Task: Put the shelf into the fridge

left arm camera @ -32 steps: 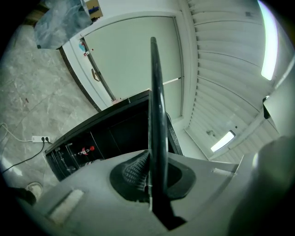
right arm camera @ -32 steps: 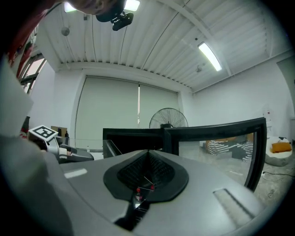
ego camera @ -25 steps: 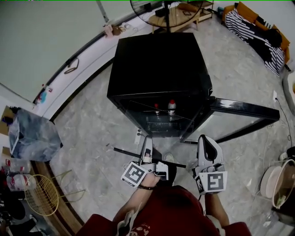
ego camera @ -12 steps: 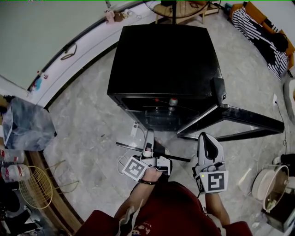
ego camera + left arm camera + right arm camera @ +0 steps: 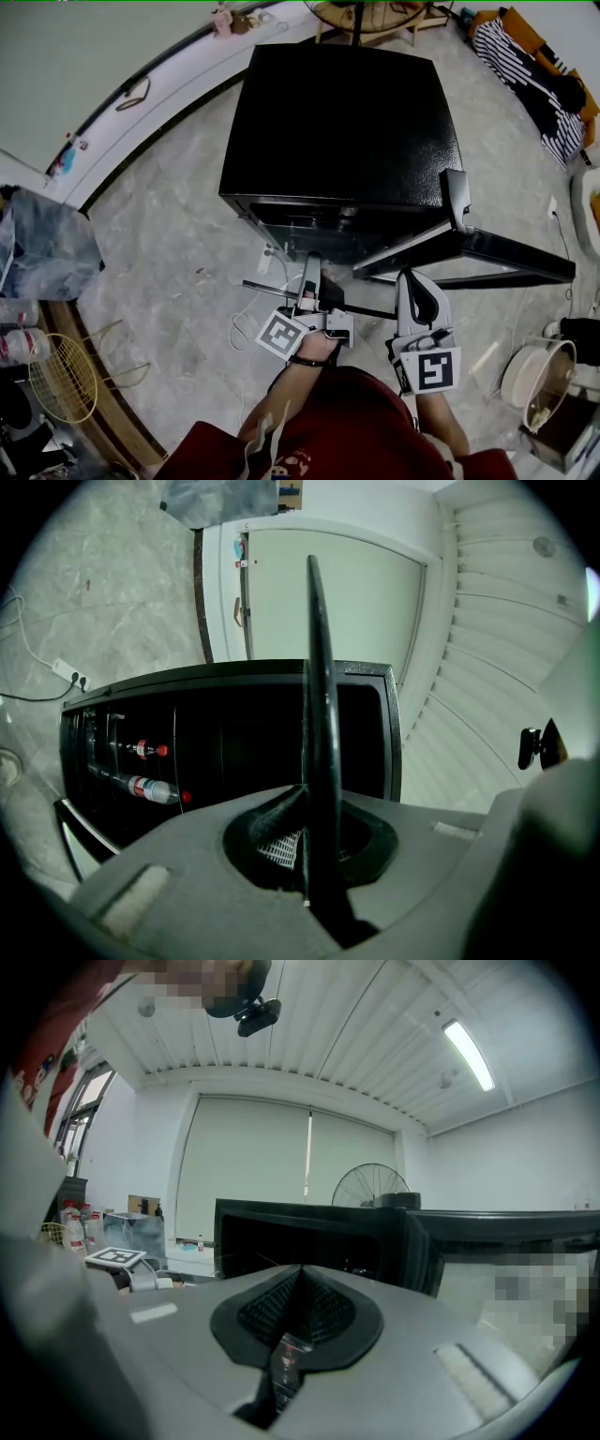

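The shelf [image 5: 272,286] is a clear pane with a black edge bar, held level just in front of the open black fridge [image 5: 342,122]. My left gripper [image 5: 309,262] is shut on that bar. In the left gripper view the bar [image 5: 317,667] runs upright through the left gripper's [image 5: 309,827] closed pads. Two bottles [image 5: 155,789] lie inside the fridge [image 5: 234,742]. My right gripper [image 5: 413,279] sits at the bar's right end. Its pads [image 5: 319,1302] meet, and I cannot tell whether glass is pinched between them. The fridge door [image 5: 487,253] swings open to the right.
A power strip with its cable [image 5: 267,262] lies on the marble floor by the fridge's left foot. A plastic-covered box [image 5: 47,253] and a wire basket [image 5: 61,380] stand at left. A pot [image 5: 530,375] sits at right, and a striped sofa [image 5: 525,66] is beyond.
Both grippers and the shelf have moved closer to the fridge opening. The bottles seen inside earlier are now hidden under the fridge's top edge in the head view.
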A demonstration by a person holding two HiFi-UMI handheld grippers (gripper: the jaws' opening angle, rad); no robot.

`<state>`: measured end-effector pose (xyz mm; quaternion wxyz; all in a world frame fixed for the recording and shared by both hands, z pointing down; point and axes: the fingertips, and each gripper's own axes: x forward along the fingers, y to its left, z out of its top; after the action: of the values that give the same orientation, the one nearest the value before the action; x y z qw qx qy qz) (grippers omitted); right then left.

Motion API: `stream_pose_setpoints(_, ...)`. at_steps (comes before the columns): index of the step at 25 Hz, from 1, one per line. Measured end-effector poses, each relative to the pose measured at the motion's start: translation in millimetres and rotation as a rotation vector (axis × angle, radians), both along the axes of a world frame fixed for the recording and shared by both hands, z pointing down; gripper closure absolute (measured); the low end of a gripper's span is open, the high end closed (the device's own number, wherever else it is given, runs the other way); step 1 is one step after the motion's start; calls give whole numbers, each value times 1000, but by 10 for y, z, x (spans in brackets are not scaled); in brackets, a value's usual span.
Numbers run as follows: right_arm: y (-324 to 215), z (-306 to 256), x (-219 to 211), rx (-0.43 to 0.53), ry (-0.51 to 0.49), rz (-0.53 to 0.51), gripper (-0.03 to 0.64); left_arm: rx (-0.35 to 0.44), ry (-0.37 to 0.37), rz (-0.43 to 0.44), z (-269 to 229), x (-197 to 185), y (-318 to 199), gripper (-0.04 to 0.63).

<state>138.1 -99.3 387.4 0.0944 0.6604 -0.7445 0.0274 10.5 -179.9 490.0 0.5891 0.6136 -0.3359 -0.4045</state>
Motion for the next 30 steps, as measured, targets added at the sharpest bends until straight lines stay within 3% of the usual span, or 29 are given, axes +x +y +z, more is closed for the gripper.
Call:
stream_pose_setpoints(13,-190,49,40,-55,41,-19,617,-25,67,-66,138,161,-280,580)
stream_pose_setpoints(30,-440,213,-8,-75,38,-32,617,-41,25,-103,367,325,-677,580)
